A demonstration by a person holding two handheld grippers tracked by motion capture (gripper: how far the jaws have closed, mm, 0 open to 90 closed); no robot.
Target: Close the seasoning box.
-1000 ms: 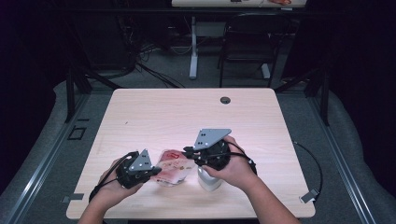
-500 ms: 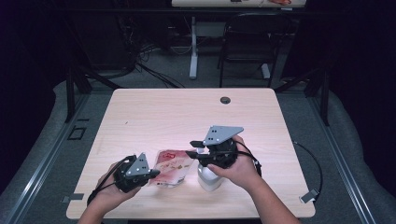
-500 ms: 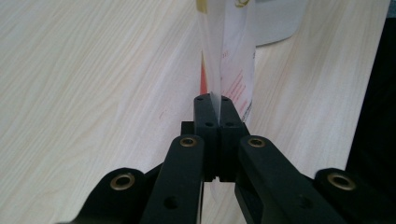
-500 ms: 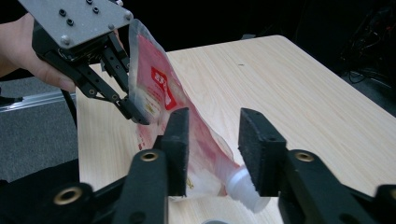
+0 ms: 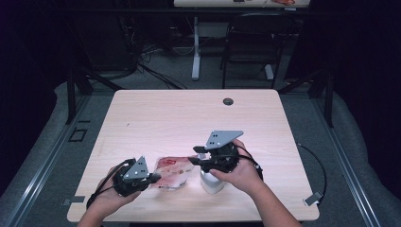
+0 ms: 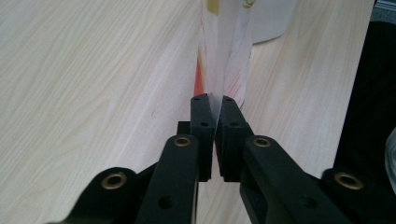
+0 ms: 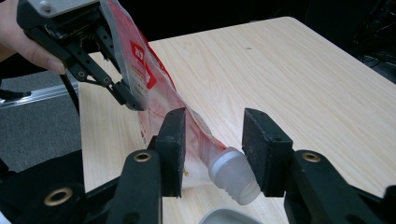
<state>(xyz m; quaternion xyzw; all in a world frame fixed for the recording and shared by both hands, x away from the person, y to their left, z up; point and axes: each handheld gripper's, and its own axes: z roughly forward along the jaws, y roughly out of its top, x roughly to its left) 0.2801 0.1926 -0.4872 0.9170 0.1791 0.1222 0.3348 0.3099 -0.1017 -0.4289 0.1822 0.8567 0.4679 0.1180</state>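
Fingers of the left gripper clench the flat edge of the pouch, holding it tilted above the counter. Right gripper fingers have just been opening and now stand released either side of the pouch's white spout, above a white cup.

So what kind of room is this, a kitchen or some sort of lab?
Likely a lab or recording studio, not a kitchen: a bare wooden table stands on grey carpet among dark surroundings, with tangled cables on the floor behind it and an empty chair.
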